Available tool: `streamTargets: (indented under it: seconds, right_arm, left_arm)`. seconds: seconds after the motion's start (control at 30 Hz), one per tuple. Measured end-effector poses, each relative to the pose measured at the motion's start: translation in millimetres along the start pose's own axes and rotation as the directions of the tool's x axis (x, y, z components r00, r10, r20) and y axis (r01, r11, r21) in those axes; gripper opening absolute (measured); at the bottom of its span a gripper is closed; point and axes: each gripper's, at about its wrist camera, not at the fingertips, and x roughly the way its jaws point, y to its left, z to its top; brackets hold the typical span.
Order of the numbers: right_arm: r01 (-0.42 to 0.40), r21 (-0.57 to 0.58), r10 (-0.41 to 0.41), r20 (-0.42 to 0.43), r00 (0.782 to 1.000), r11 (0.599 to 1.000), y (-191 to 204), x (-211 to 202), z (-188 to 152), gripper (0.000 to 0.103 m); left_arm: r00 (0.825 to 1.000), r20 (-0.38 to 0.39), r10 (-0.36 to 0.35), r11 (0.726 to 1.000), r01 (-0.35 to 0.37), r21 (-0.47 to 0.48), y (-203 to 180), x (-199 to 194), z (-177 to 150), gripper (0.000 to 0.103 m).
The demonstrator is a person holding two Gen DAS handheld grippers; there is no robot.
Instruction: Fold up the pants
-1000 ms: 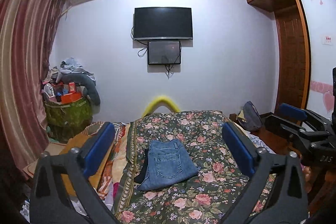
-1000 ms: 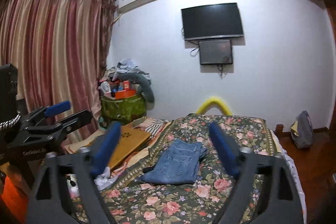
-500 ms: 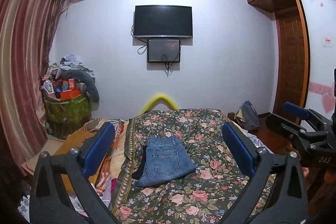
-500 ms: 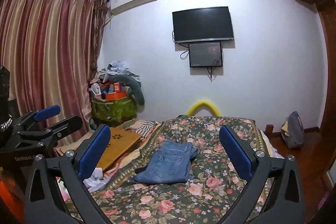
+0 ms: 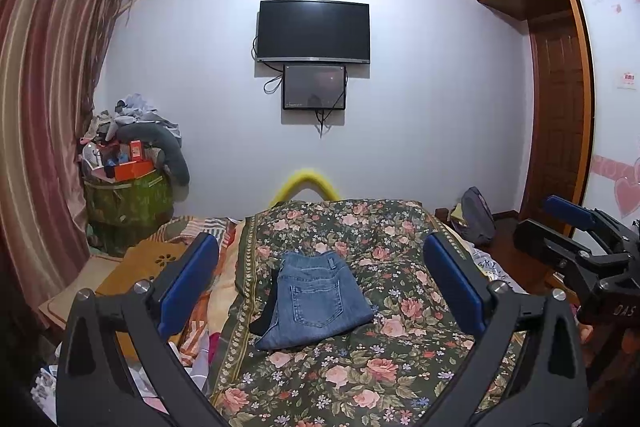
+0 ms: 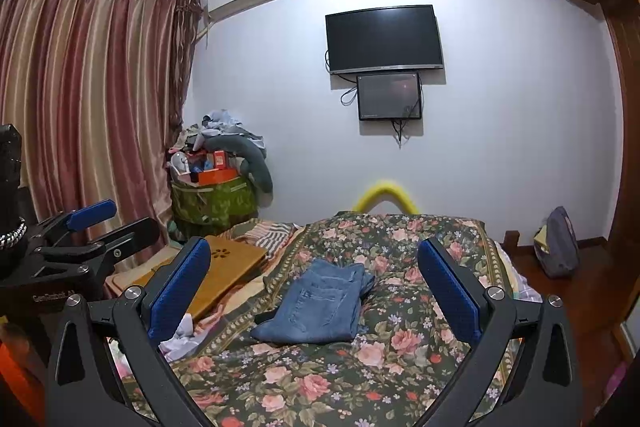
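Note:
Blue jeans [image 5: 314,297] lie folded into a compact stack on the flowered bedspread [image 5: 360,371], back pocket up; they also show in the right wrist view [image 6: 320,303]. A dark item pokes out from under their left edge. My left gripper [image 5: 320,283] is open and empty, held back from the bed and well short of the jeans. My right gripper [image 6: 314,283] is open and empty too, likewise held back. Each gripper shows at the side of the other's view, the right one [image 5: 580,239] and the left one [image 6: 92,227].
A wooden lap tray [image 6: 224,267] and loose clothes lie left of the bedspread. A cluttered green basket [image 5: 128,195] stands by the curtain. A bag [image 5: 476,215] sits on the floor at the right. A TV [image 5: 314,31] hangs on the far wall.
Both grippers have drawn back and up from the bed; the jeans look smaller and farther. The right gripper's jaws have opened wider. The jeans have not moved.

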Motion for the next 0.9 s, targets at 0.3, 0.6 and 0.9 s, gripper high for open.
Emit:
streamTargets:
  seconds: [0.3,0.6,0.9]
  right_arm:
    - [0.005,-0.001,-0.005,-0.001,1.0,1.0,0,1,1,0.103]
    - [0.011,-0.001,-0.011,-0.001,1.0,1.0,-2,2,0,0.103]
    - [0.014,0.003,-0.014,-0.004,1.0,1.0,-3,1,1,0.103]
  left_arm:
    - [1.0,-0.019,-0.006,1.0,0.005,-0.012,2,8,-2,0.103]
    - [1.0,-0.027,-0.001,1.0,0.001,-0.008,4,13,-3,0.103]
    - [0.999,-0.041,0.0,1.0,0.0,-0.016,6,17,-6,0.103]
